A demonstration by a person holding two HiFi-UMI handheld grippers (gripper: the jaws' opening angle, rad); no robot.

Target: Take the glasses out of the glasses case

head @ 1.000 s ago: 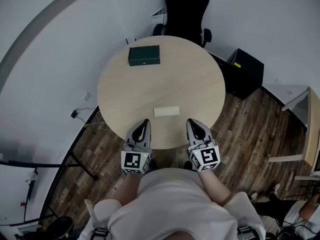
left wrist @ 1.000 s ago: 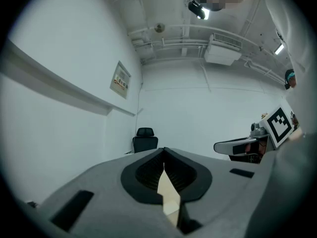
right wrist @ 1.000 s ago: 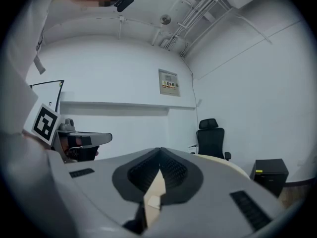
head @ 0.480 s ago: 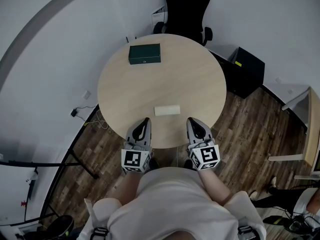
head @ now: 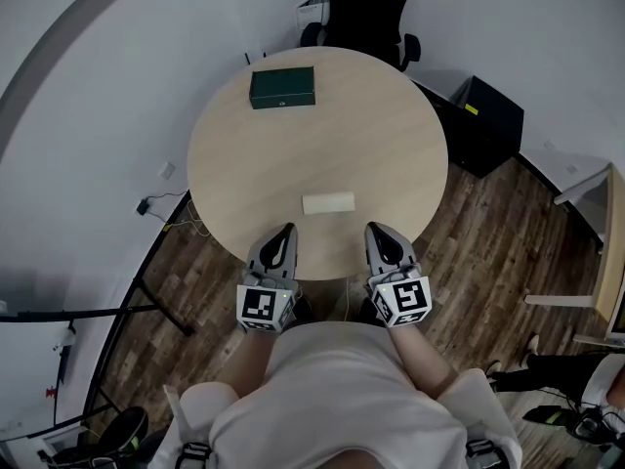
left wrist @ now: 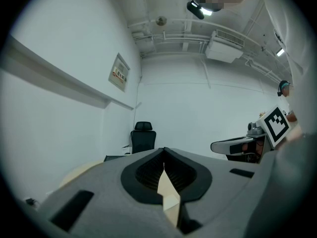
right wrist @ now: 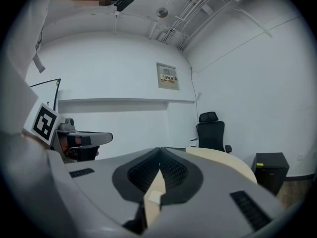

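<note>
A pale oblong glasses case, apparently closed, lies near the front edge of the round counter. Its long axis runs side to side, just ahead of and between the two tools, about equally near each. The left tool and right tool both have jaws fully together, holding nothing.

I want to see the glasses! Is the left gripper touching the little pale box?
Apart. The head view shows bare table between the left gripper and the pale box.
</note>
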